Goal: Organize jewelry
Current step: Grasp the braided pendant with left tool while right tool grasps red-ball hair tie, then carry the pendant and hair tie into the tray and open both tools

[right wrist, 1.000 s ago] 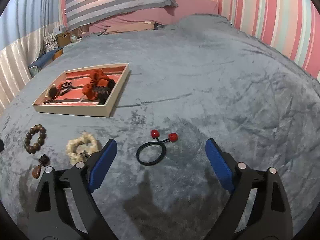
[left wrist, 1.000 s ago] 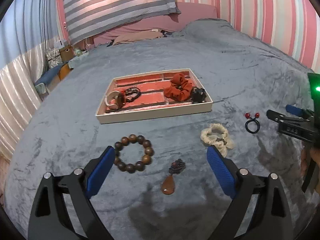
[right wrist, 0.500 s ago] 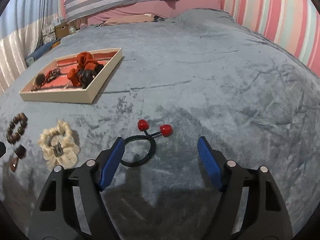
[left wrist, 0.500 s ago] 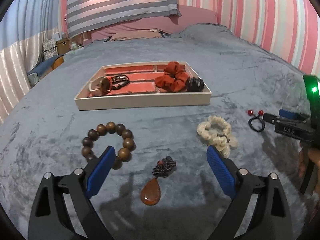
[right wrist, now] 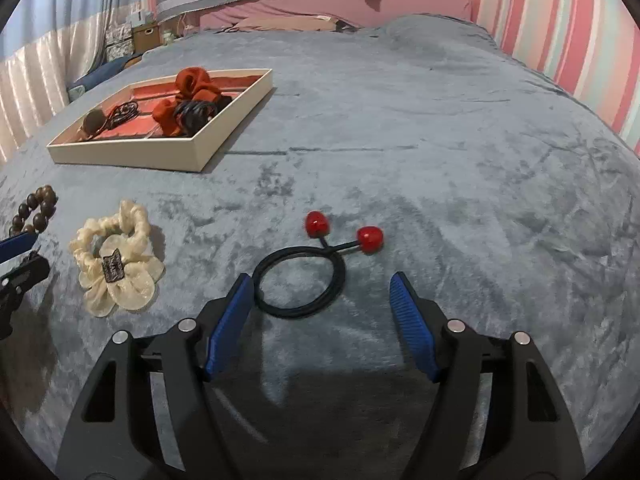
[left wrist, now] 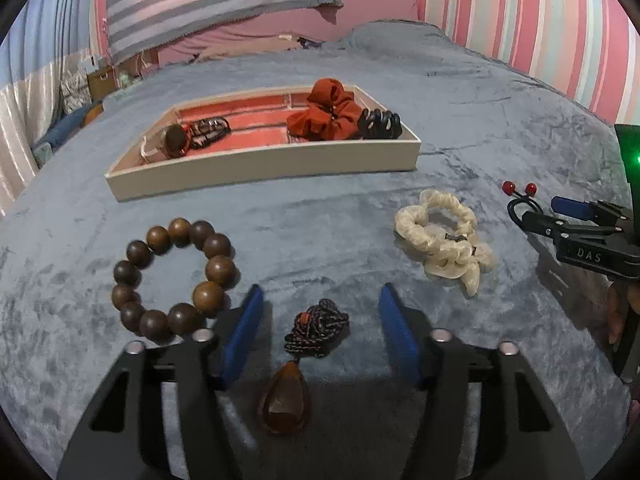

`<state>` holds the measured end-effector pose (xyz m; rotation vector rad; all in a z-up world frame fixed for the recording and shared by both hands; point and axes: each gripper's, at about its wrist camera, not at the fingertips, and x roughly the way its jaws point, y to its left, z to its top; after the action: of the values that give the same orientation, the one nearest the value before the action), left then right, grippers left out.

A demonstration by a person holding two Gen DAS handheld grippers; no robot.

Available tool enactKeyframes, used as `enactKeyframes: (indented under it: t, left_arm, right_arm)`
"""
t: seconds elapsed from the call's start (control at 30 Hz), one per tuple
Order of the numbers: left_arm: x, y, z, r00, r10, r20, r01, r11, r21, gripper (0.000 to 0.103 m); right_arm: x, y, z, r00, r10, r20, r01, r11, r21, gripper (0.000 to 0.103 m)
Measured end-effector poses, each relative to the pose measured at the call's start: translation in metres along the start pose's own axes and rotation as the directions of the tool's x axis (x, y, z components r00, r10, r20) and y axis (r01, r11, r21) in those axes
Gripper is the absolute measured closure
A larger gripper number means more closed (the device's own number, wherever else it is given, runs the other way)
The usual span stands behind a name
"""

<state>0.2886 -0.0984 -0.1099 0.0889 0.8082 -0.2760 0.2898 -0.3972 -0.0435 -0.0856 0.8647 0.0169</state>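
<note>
At the near left of the bed (left wrist: 280, 208) lies the wooden bead bracelet (left wrist: 174, 278): hard, round beads, likely slippery and on elastic, so I judge it best pinched across one side of the ring rather than on a single bead. Just right of it, my left claw (left wrist: 320, 334) hangs released, its blue pads either side of the amber pendant (left wrist: 285, 400) and its knotted dark cord (left wrist: 316, 328). The stone looks smooth and breakable; I would take the soft cord bundle instead. Farther right the cream scrunchie (left wrist: 440, 236) is light and squashy, and any fold should hold. At the far right, my right claw (right wrist: 322, 306) is spread wide over the black hair tie (right wrist: 300, 286) with its two red beads (right wrist: 344, 230); the thin band lies flat on plush fabric, so I expect to need to press down and catch its near arc.

Beyond all this, the cream tray (left wrist: 264, 164) with its red lining holds, left to right, a small bangle and dark cords (left wrist: 188, 138), a rust scrunchie (left wrist: 326, 114) and a black hair claw (left wrist: 380, 124).
</note>
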Motion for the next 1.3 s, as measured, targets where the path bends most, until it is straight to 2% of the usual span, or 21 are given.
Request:
enactKeyframes:
  t: [0.03,0.07,0.3,0.37,0.4,0.5,0.57,0.77,0.87,1.3]
  left_arm:
    - [0.002,0.001,0.0,1.0,-0.008,-0.009,0.008,1.0,-0.005,0.059]
    - [0.004,0.002,0.0,1.0,-0.015,-0.016,0.015,1.0,-0.011,0.061]
    - [0.007,0.004,0.0,0.999,-0.046,-0.011,0.046,0.999,-0.011,0.068]
    - [0.008,0.006,0.0,0.998,-0.055,-0.01,0.055,0.998,-0.019,0.074]
    - [0.009,0.007,0.001,0.998,-0.059,-0.01,0.059,0.998,-0.023,0.075]
    - [0.01,0.011,0.001,0.997,-0.08,-0.01,0.079,0.996,-0.037,0.076]
    - [0.011,0.013,0.002,0.996,-0.092,-0.011,0.092,0.995,-0.045,0.077]
    - [0.012,0.016,0.002,0.993,-0.119,-0.012,0.118,0.991,-0.063,0.077]
    - [0.012,0.018,0.002,0.992,-0.129,-0.01,0.128,0.989,-0.068,0.077]
    - [-0.002,0.012,0.005,0.99,-0.138,0.019,0.139,0.99,-0.018,0.08]
  right_arm:
    - [0.002,0.0,0.0,1.0,0.003,-0.005,-0.003,1.0,-0.001,0.033]
    - [0.003,0.0,0.0,1.0,0.007,-0.009,-0.007,1.0,0.003,0.034]
    - [0.017,-0.015,0.01,1.0,0.006,-0.027,-0.003,0.995,0.095,0.041]
    - [0.018,-0.016,0.01,1.0,-0.006,-0.026,0.008,0.995,0.097,0.047]
    - [0.019,-0.015,0.01,1.0,-0.015,-0.024,0.017,0.995,0.095,0.048]
    - [0.021,-0.016,0.007,1.0,-0.015,-0.024,0.017,0.995,0.096,0.059]
    - [0.021,-0.016,0.007,1.0,-0.011,-0.021,0.013,0.995,0.099,0.074]
    - [0.022,-0.012,0.005,1.0,-0.012,-0.028,0.015,0.997,0.076,0.094]
    - [0.022,-0.009,0.005,1.0,-0.016,-0.024,0.018,0.997,0.071,0.097]
    - [-0.013,-0.008,0.006,0.996,-0.024,0.085,0.016,0.996,0.092,0.098]
